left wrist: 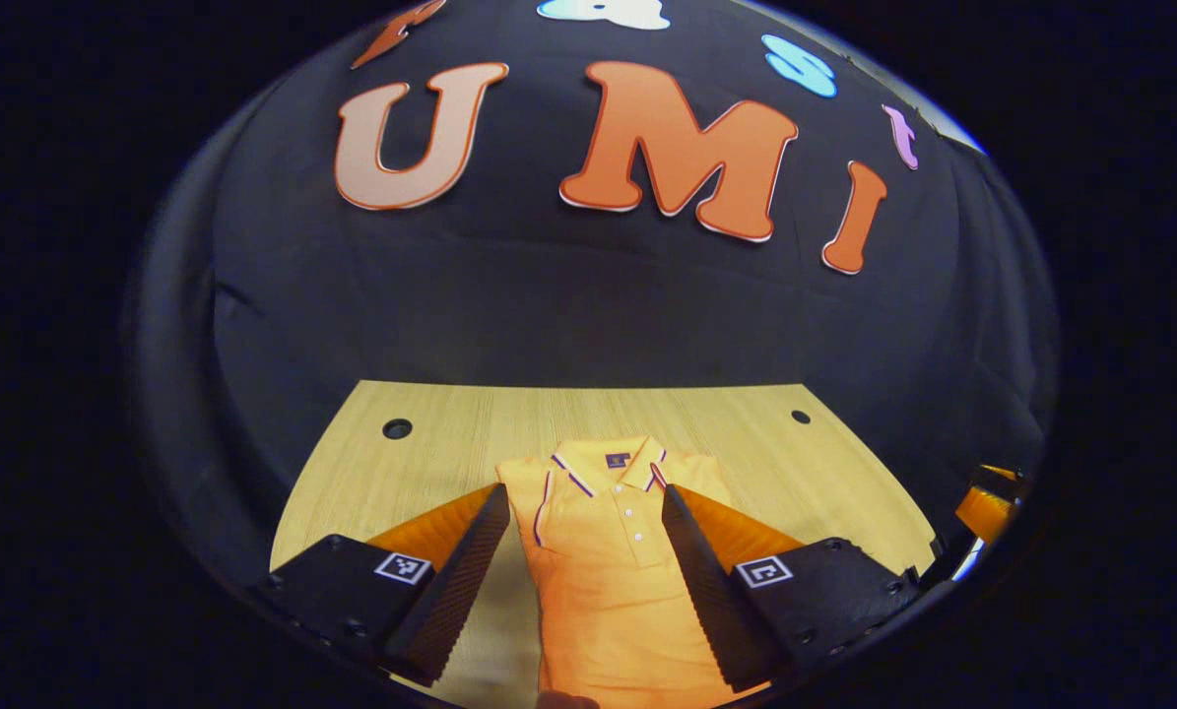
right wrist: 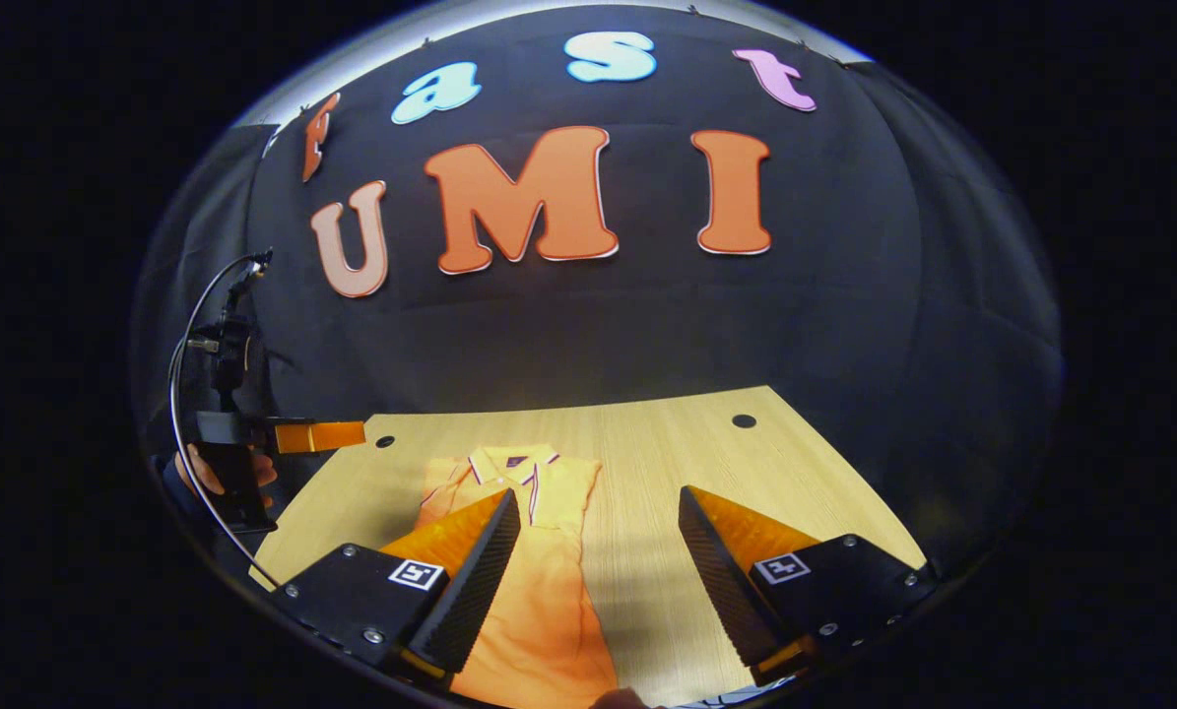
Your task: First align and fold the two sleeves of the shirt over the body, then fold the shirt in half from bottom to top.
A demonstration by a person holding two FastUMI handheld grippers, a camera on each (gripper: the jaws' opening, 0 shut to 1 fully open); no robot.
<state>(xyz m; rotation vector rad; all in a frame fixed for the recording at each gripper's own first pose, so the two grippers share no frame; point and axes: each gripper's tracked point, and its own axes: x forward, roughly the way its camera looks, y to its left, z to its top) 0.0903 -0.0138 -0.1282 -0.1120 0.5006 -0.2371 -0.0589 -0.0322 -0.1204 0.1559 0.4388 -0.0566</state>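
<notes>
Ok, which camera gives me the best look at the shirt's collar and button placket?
The left gripper view: the shirt lies centred between open fingers, collar and buttons facing the camera. In the right gripper view the shirt sits off to the left, partly behind one finger.

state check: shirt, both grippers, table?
shirt: flat on the table, collar at the far end, both sleeves folded in over the body, bottom half not yet folded up
left gripper: open, above the shirt, holding nothing
right gripper: open, above the shirt's edge, holding nothing
table: wooden, shirt lying on it
</notes>
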